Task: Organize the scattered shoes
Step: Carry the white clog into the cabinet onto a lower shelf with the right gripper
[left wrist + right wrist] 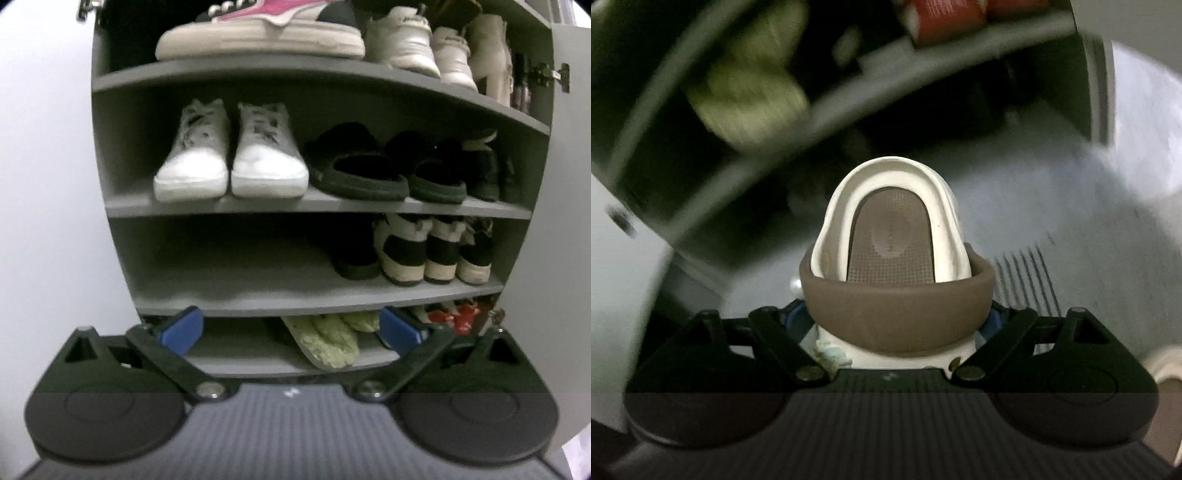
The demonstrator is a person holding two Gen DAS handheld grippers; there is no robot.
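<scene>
1. The cream clog [894, 229] with a brown footbed is lying on the line of the right gripper [895, 321]. Its long axis is running straight away from the camera.
2. Its open heel end is pointing away, toward the foot of the grey shoe cabinet [849, 96]. Its covered front is sitting close to the camera, with the brown strap [894, 302] swung across it.
3. The right jaws are standing spread wide, with the clog's front end sitting between them. The strap is hiding most of the blue pads [796, 319], so I cannot tell whether they are touching the shoe.
4. The grey floor [1052, 206] is showing around the clog, but whether the sole is resting on it is hard to make out. A pearl-like charm [795, 285] and a pale green one [827, 350] are peeking out beside the strap.
5. At the right edge another cream shoe [1167, 369] is being cut off by the frame.
6. The cabinet's low shelves are blurring in the right wrist view. Only a green smear [746, 85] and red shapes [945, 14] are coming through.
7. The left gripper [291, 330] is facing the open cabinet with its jaws spread and nothing between them.
8. Behind it, fuzzy green slippers [325, 339] are lying on a low shelf, partly covered by the gripper. Black-and-white sneakers [424, 251] are sitting one shelf up. White sneakers [231, 158] and black slippers [369, 173] are sitting above those.
9. The top shelf's shoes are being cropped by the frame.
</scene>
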